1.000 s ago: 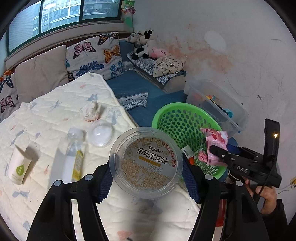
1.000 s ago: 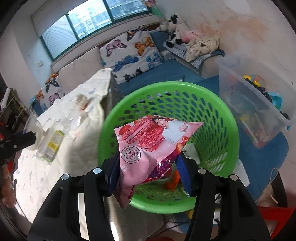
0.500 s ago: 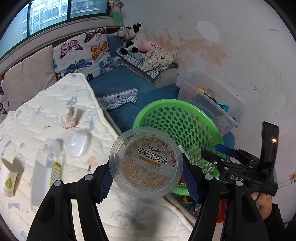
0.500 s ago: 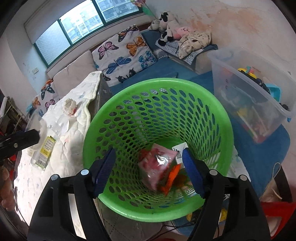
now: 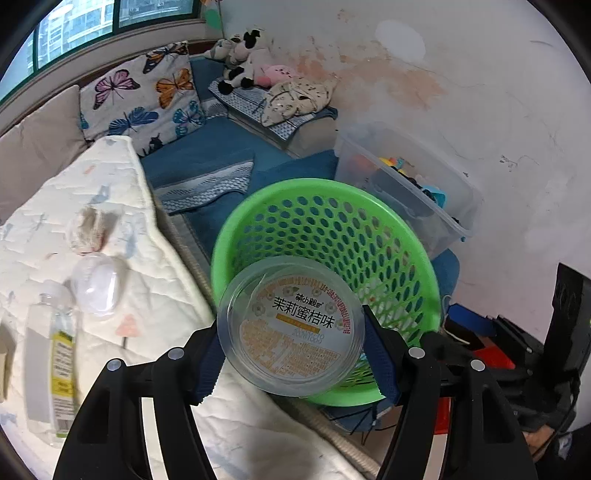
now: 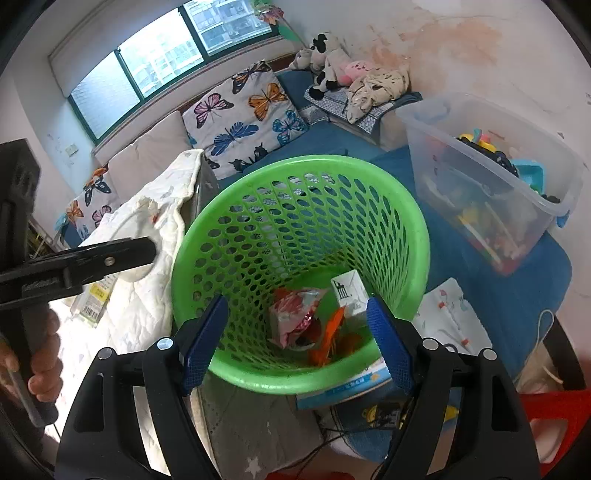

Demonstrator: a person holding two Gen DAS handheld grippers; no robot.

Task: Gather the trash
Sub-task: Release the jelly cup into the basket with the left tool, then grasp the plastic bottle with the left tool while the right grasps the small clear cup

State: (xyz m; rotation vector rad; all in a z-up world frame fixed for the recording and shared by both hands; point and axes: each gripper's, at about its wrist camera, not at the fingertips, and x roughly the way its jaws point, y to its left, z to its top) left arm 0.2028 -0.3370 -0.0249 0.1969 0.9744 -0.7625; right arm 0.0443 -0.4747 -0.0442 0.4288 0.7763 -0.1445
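Between the left tongs sits a clear round cup, its printed lid facing the camera, both blue pads pressed to its sides; it hangs over the near rim of the green basket, at the edge of the quilt. The right tongs stand apart with nothing between them, their jaws having just been opening, poised above the basket's mouth. Down in the basket lie a pink wrapper, orange scraps and a small white carton.

Seen from the left wrist, the pale quilt covers the worktop from 7 to 10 o'clock. On it lie a clear bottle at 8 o'clock, a clear dome lid just beyond it, and a crumpled tissue farther on toward 10 o'clock. At 1 to 2 o'clock of the basket stands a clear bin of toys on blue matting. Butterfly cushions lean under the window at 11 o'clock; plush toys pile in the corner at 12. A stained white wall fills the right side.

From the right wrist, a hand at 8 o'clock grips the left tongs' handle.
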